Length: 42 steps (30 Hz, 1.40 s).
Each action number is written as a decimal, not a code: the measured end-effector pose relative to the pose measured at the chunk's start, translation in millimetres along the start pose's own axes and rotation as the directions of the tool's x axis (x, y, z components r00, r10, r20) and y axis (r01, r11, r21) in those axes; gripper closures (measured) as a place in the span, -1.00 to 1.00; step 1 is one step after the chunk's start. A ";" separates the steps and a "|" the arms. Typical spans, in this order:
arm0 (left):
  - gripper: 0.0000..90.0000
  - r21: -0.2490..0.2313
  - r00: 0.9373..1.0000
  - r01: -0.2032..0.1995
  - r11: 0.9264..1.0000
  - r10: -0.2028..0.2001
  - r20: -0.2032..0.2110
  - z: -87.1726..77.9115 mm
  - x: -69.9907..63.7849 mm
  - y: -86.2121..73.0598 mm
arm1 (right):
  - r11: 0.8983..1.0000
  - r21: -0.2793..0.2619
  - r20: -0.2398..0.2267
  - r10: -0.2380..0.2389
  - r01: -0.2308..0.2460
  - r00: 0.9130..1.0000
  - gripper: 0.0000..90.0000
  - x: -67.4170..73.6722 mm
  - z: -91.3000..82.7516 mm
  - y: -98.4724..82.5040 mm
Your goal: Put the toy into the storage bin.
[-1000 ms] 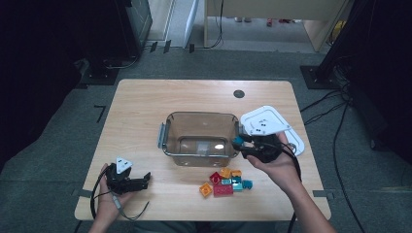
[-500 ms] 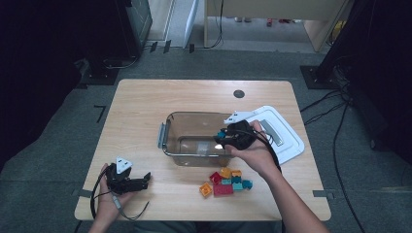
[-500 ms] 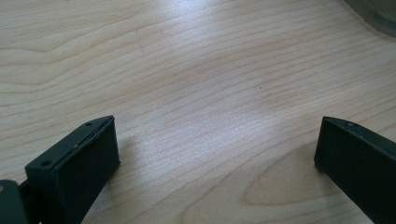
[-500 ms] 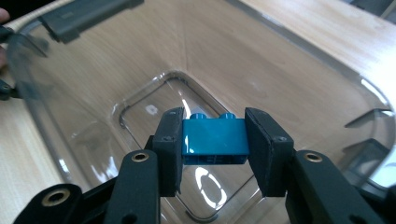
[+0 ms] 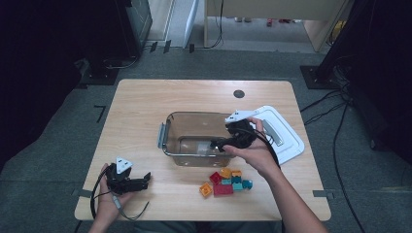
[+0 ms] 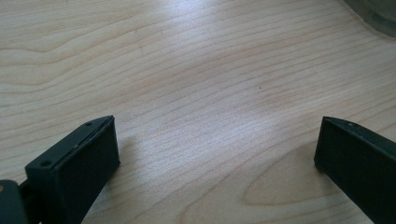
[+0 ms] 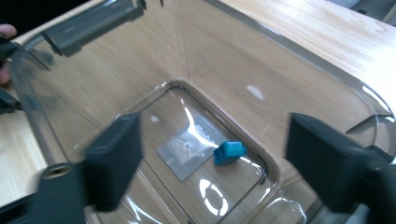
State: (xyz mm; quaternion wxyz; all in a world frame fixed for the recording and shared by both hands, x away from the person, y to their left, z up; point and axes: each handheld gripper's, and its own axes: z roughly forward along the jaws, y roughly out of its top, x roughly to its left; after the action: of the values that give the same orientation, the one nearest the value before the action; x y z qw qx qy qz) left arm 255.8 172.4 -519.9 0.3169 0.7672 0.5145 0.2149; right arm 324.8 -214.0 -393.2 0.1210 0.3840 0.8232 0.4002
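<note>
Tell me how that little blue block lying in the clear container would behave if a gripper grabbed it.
The blue block looks like hard moulded plastic, so probably stiff and light. Its flat faces suggest it won't roll. On the glossy floor of the clear container it may slide if nudged.

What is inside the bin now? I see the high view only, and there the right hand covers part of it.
Observer: In the right gripper view, one blue block lies on the floor of the bin.
Operator: Do the right tongs hold anything?
Observer: No. The right tongs have just been opening. Nothing is between them, and the block lies beyond them, apart from both jaws.
Operator: And the left tongs?
Observer: The left tongs stand wide open over bare table, with nothing between them.
</note>
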 end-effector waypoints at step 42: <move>-1.00 0.001 1.000 0.000 1.000 0.000 0.000 -0.1 -0.1 0.0 | 0.995 -0.102 0.089 0.009 0.001 0.996 -1.00 -19.0 -88.6 -91.4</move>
State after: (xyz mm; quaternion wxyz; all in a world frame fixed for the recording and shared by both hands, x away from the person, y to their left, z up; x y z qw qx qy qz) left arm 255.7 172.4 -519.9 0.3167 0.7673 0.5147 0.2145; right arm 243.8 -313.2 -406.4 0.1764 0.3966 0.7947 0.4242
